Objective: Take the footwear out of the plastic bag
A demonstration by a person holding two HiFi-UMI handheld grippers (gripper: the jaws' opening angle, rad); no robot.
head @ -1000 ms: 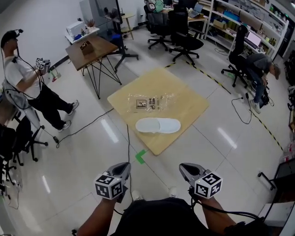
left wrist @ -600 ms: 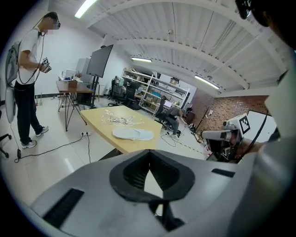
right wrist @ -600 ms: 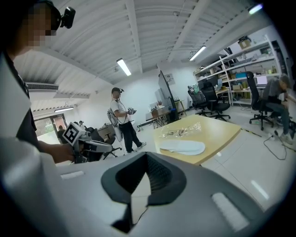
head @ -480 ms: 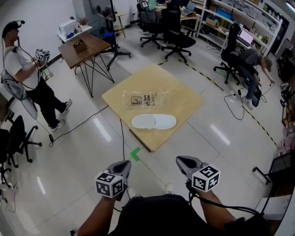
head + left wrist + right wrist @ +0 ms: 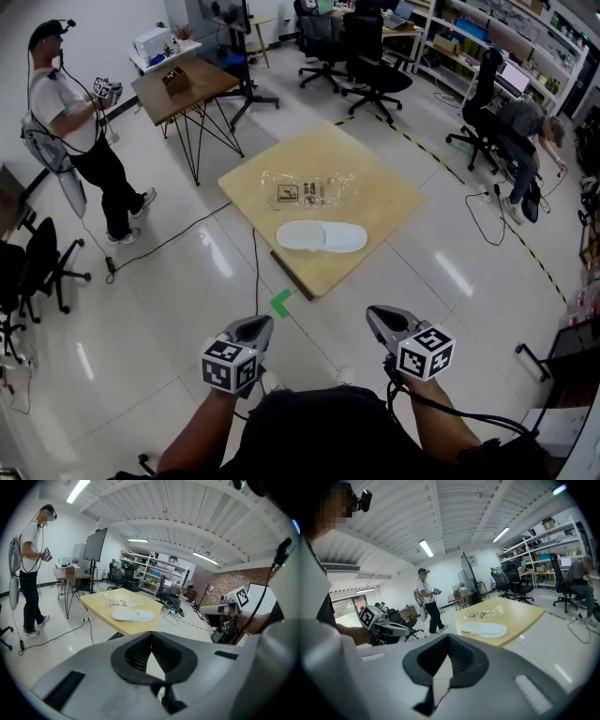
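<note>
my left tongs [image 5: 255, 326] and right tongs [image 5: 381, 316] held low by my waist, both closed, empty, well back from the worktop [image 5: 384, 202], two white slippers [image 5: 322, 237], one plastic bag [image 5: 307, 187]

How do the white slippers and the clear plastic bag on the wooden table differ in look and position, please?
The white slippers are opaque and smooth; the clear plastic bag is see-through, crinkled and bears dark labels. The slippers lie near the table's closer edge; the bag lies beyond them, toward the middle. Both rest flat on the wooden table, apart.
</note>
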